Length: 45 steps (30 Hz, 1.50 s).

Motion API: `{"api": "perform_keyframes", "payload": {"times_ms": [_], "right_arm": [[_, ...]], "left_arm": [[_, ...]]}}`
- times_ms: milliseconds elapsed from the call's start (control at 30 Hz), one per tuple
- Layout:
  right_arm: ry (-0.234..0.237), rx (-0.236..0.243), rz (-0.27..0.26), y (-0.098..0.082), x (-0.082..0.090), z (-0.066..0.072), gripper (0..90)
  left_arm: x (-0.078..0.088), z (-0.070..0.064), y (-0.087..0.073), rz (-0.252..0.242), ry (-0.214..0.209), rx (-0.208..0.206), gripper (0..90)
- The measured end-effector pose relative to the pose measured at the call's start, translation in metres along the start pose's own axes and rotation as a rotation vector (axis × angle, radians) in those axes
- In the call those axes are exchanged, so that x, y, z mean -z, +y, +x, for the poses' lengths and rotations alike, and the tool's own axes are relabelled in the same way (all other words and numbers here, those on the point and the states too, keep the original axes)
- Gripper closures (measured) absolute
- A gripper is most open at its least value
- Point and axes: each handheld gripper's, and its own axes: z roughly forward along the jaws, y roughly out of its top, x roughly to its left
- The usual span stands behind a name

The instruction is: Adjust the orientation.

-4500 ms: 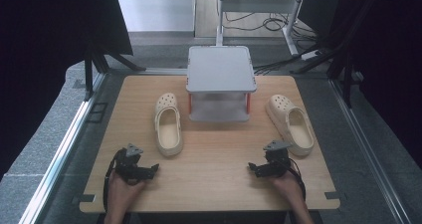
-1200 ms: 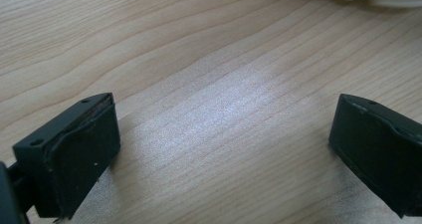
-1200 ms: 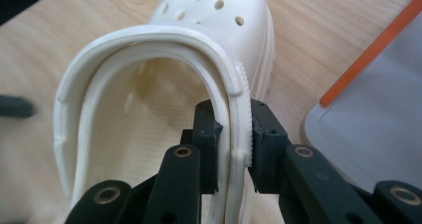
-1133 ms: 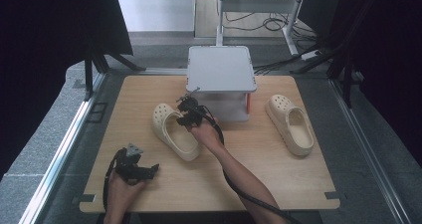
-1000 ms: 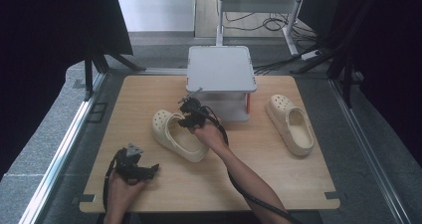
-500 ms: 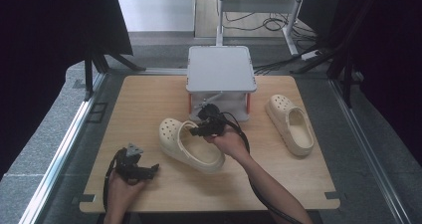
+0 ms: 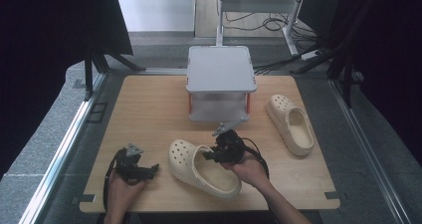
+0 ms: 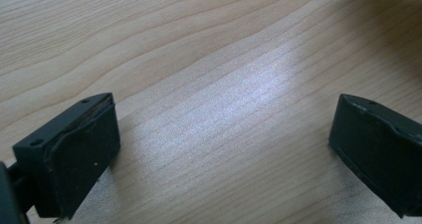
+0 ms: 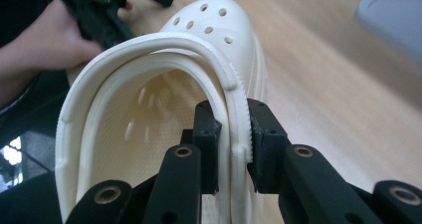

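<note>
A cream clog (image 7: 201, 168) lies near the table's front middle, toe pointing left. My right gripper (image 7: 219, 154) is shut on its side wall; in the right gripper view the jaws pinch the clog (image 9: 164, 74) rim, my right gripper (image 9: 234, 144) with one jaw inside and one outside. A second cream clog (image 7: 290, 123) lies at the right of the table. My left gripper (image 7: 147, 169) rests at the front left, and its own view shows my left gripper (image 8: 224, 149) open over bare wood.
A grey two-tier stand (image 7: 220, 82) with orange posts stands at the back middle of the wooden table (image 7: 139, 109). Metal rails run along both sides. Cables lie on the floor behind.
My right gripper took hold of the left clog and dragged it from beside the stand toward the front middle, turning its toe leftward. The left gripper has not moved.
</note>
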Motion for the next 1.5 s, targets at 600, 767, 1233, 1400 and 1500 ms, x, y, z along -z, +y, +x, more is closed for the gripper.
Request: {"api": "perform_keyframes", "payload": {"times_ms": [600,767,1233,1400,1500], "right_arm": [[-0.017,0.032,0.075,-0.049,-0.006,-0.001,65.2],[-0.027,0.054,0.083,-0.049,0.004,-0.004,45.2],[-0.147,0.076,0.044,-0.055,0.057,-0.043,22.1],[-0.258,0.077,0.045,-0.061,0.070,-0.066,21.1],[-0.296,0.040,0.030,-0.066,0.079,-0.082,22.5]], "left_arm": [[0.000,0.000,0.000,-0.002,0.003,0.000,0.0],[0.000,0.000,0.000,-0.002,0.003,0.000,0.0],[0.000,0.000,0.000,-0.002,0.003,0.000,0.0],[0.000,0.000,0.000,-0.002,0.003,0.000,0.0],[0.000,0.000,0.000,-0.002,0.003,-0.001,0.0]]}}
